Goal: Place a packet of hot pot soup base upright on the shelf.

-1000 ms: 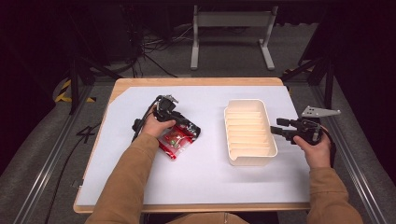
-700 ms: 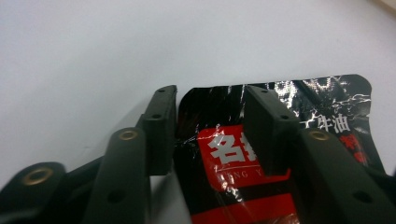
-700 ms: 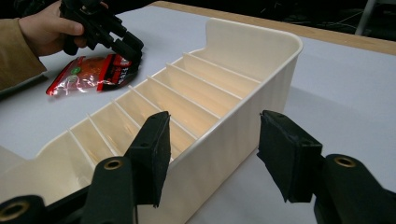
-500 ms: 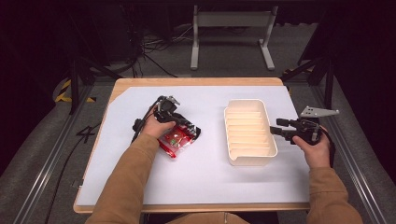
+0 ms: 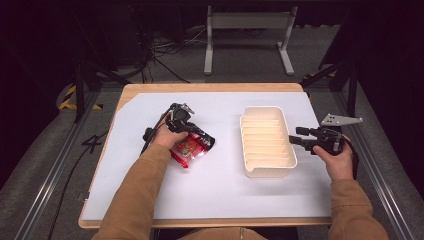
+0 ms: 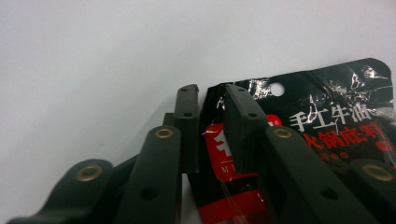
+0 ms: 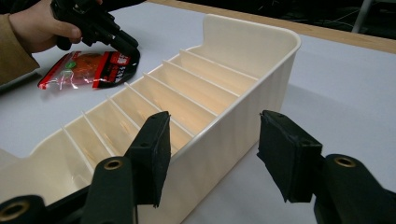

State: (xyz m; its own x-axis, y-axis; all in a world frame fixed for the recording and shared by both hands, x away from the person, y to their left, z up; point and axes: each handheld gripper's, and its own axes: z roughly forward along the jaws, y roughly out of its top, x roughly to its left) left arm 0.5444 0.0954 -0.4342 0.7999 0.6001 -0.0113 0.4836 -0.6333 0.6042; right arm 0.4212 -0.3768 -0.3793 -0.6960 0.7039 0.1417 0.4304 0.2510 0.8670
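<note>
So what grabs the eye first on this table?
Probably the shiny red and black packet left of centre, its black edge pinched by the left hand-held gripper. Next, the cream divided tray at centre-right, with the right hand-held gripper open astride its near wall.

A glossy black-and-red packet (image 5: 192, 146) printed with white characters lies on a white table cover (image 5: 220, 190). The ribbed bin (image 5: 265, 140) is cream; both sleeves (image 5: 135, 200) are tan.
</note>
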